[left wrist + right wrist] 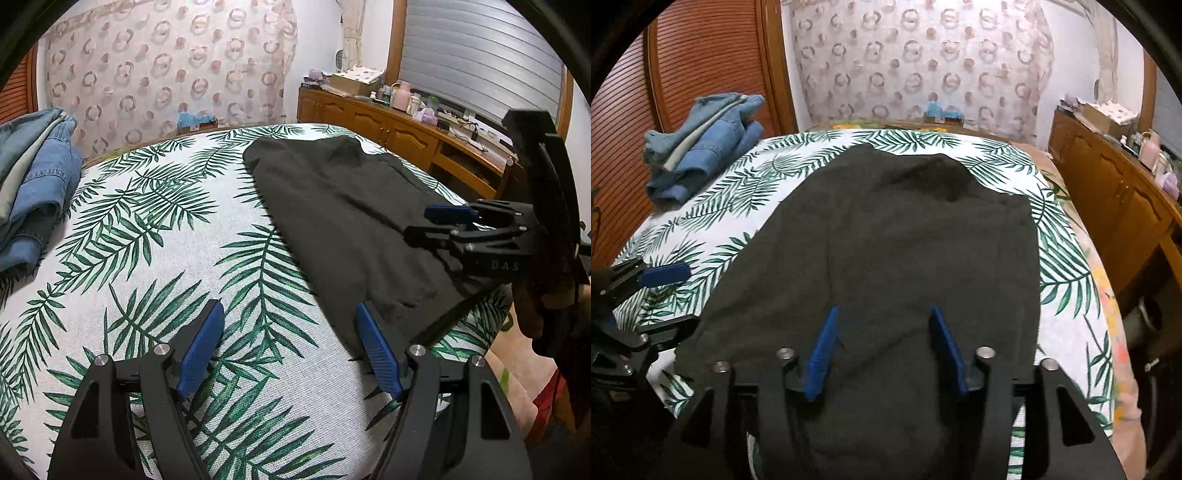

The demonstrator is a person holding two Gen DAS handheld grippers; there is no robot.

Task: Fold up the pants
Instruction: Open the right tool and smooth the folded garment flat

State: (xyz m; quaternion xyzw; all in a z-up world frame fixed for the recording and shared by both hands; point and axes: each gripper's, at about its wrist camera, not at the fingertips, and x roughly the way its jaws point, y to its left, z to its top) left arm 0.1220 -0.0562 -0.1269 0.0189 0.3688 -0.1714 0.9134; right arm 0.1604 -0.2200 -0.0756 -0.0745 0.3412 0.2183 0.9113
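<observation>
Hovering with jaws released over the dark green-black fabric pants lying flat toward 2 o'clock on the leaf-print cloth, the right gripper should pinch one hem corner cleanly, while the left gripper, parted and empty, takes the opposite corner.

A sheer circle-patterned pink curtain is hung far; a cluttered brown wooden sideboard is ranged right, under grey slatted blinds.

The black pants run out of view past the bottom edge.
</observation>
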